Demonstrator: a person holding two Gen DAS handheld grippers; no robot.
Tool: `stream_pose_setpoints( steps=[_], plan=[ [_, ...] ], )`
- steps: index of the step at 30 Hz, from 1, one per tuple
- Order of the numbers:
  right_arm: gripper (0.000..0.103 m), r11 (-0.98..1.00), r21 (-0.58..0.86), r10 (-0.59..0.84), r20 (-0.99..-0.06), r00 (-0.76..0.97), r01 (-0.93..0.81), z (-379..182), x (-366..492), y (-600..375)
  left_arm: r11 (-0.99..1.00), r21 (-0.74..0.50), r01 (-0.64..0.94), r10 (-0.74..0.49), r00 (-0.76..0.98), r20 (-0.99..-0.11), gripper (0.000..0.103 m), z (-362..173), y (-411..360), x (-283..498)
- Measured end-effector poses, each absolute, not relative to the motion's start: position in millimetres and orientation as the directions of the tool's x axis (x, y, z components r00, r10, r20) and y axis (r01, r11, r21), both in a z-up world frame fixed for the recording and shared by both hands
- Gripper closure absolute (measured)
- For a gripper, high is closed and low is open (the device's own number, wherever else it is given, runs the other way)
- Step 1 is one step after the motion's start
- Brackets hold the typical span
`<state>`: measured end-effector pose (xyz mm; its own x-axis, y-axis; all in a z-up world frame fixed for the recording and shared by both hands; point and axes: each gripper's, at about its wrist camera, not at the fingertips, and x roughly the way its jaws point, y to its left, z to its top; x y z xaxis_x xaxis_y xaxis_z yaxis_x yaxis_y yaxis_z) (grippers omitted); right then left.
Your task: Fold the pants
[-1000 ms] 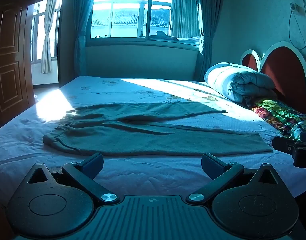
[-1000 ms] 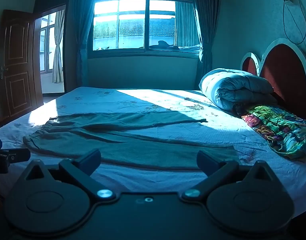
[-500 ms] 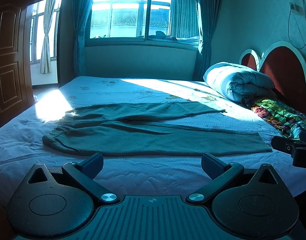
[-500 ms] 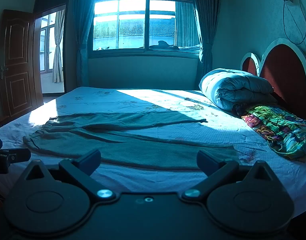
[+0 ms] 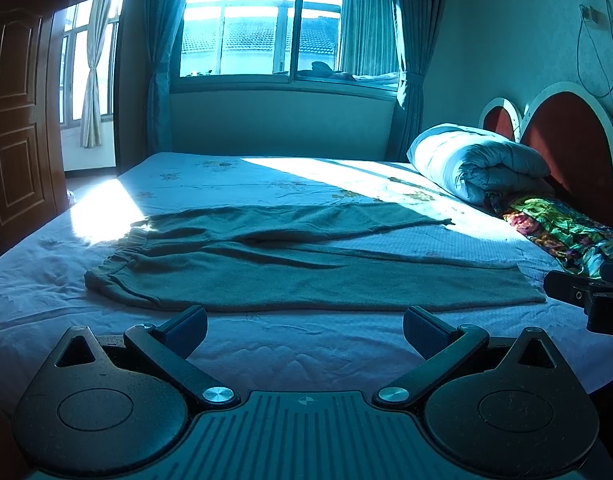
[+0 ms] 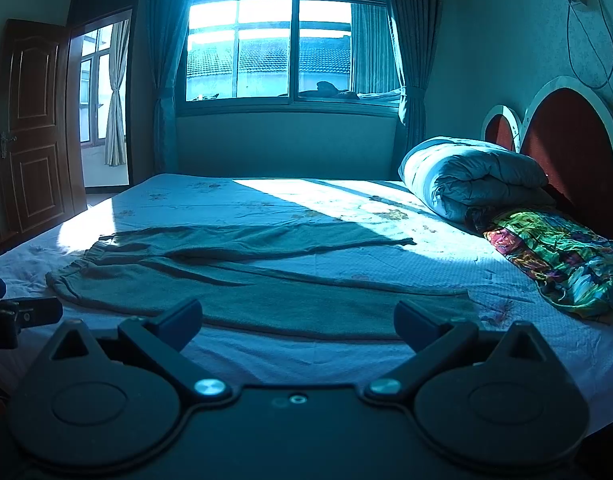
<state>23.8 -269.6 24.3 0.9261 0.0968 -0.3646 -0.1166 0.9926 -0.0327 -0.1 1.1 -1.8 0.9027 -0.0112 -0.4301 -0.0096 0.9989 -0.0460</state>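
The pants (image 5: 306, 268) lie flat along the bed's (image 5: 306, 344) near edge, waistband toward its left side. The left gripper (image 5: 305, 322) and right gripper (image 6: 297, 316) hover just short of them, both spread wide, holding nothing. A rolled quilt (image 5: 478, 160) sits by the headboard (image 5: 566, 136), beneath a window (image 5: 274, 24).

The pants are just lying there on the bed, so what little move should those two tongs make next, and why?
Probably ease both tongs forward and down to the near leg's edge. The pants lie spread flat on the bed, legs apart, nothing folded yet. The left tongs and right tongs are open, hold nothing, and sit short of the cloth, so a fold needs a grip first.
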Motion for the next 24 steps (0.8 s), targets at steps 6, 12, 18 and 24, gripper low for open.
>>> stream_pose_setpoints(
  steps=[6,12,18,24],
  plan=[
    [0.006,0.993,-0.033,0.097,-0.365,0.926,-0.117,24.5,24.0,-269.6,0.999,-0.046,-0.009,-0.012,0.903,-0.429,0.0,-1.5,0.6,-0.6],
    [0.006,0.993,-0.033,0.096,-0.365,0.926,-0.116,24.4,23.9,-269.7,0.999,-0.045,-0.007,-0.013,0.902,-0.432,0.0,-1.1,0.5,0.0],
    [0.006,0.993,-0.032,0.097,-0.365,0.926,-0.117,24.5,24.1,-269.8,0.999,-0.043,-0.007,-0.012,0.902,-0.431,0.0,-1.2,0.2,0.0],
    [0.006,0.993,-0.033,0.097,-0.366,0.926,-0.118,24.3,24.0,-269.6,0.999,-0.043,-0.007,-0.013,0.902,-0.432,0.0,-1.2,-0.3,-0.7]
  ],
)
